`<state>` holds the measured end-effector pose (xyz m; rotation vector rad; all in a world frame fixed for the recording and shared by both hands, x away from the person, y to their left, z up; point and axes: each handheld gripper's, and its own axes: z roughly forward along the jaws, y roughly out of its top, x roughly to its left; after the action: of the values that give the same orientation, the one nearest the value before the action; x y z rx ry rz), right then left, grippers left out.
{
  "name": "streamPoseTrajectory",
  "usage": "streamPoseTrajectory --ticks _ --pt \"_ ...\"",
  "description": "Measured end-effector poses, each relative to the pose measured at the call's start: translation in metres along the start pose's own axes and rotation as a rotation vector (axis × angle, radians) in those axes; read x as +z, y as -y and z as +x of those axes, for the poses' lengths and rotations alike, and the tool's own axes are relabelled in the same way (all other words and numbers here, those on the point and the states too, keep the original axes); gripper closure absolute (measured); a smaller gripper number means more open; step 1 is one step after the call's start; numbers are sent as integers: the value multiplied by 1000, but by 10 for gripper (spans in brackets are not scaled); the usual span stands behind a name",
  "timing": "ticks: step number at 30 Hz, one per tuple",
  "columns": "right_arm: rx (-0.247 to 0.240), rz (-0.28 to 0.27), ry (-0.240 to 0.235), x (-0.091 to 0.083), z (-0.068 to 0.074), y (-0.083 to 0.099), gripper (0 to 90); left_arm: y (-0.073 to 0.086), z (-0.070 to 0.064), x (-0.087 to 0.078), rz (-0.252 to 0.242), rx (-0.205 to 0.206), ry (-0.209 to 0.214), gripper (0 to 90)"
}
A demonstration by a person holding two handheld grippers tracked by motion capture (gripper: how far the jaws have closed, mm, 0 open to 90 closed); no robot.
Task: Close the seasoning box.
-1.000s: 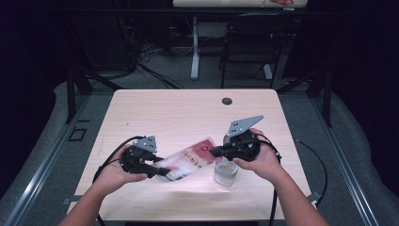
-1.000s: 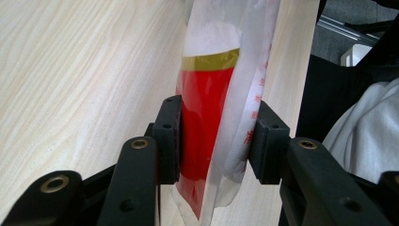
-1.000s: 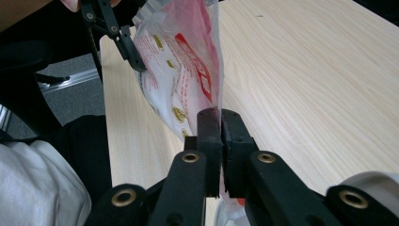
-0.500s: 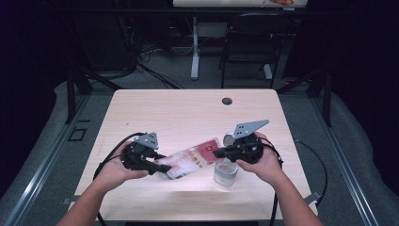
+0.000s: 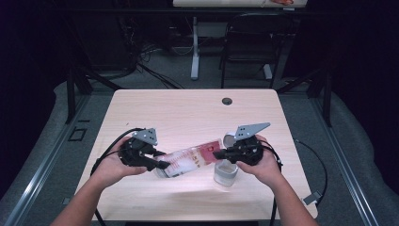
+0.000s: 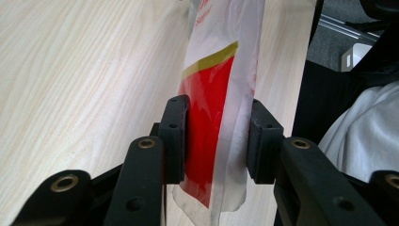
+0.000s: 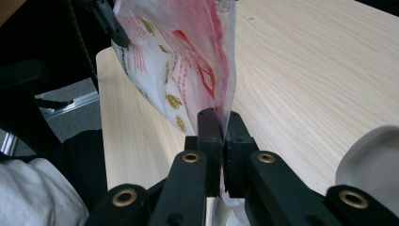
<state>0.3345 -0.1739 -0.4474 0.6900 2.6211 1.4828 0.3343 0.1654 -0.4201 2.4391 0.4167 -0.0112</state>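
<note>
While the red-and-clear plastic pouch (image 5: pixel 193 159) is held stretched above the worktop (image 5: pixel 188 113), beside a small clear cup (image 5: pixel 225 173), one end is pinched by the left tongs (image 5: pixel 162 163) and the other by the right tongs (image 5: pixel 217 154); being thin, limp and slippery, it is best gripped at the flat sealed edges

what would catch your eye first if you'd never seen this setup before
The red and white plastic bag, held up off the near half of the wooden table between the two hands. The left hand-held gripper clamps one end and the right hand-held gripper pinches the other edge. Just below the right one stands a small clear container on the table.
</note>
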Motion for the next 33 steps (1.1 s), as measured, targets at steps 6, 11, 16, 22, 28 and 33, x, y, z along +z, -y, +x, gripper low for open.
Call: streamPoseTrajectory --ticks 6,11,16,22,28,33 --pt "-1 9 11 2 0 2 881 -2 2 -2 -8 -8 0 669" --pt "3 11 11 6 -1 5 882 -3 3 -3 -7 -4 -3 680" --pt "13 1 8 6 -2 6 884 -5 3 -3 -4 -3 -3 691" --pt "26 -15 -3 6 -2 9 887 -7 2 -4 -2 7 -4 710" --pt "39 -36 2 5 -2 12 886 -12 2 -6 5 23 -7 730" --pt "48 -56 -2 5 -3 15 886 -17 1 -8 15 26 -8 744"
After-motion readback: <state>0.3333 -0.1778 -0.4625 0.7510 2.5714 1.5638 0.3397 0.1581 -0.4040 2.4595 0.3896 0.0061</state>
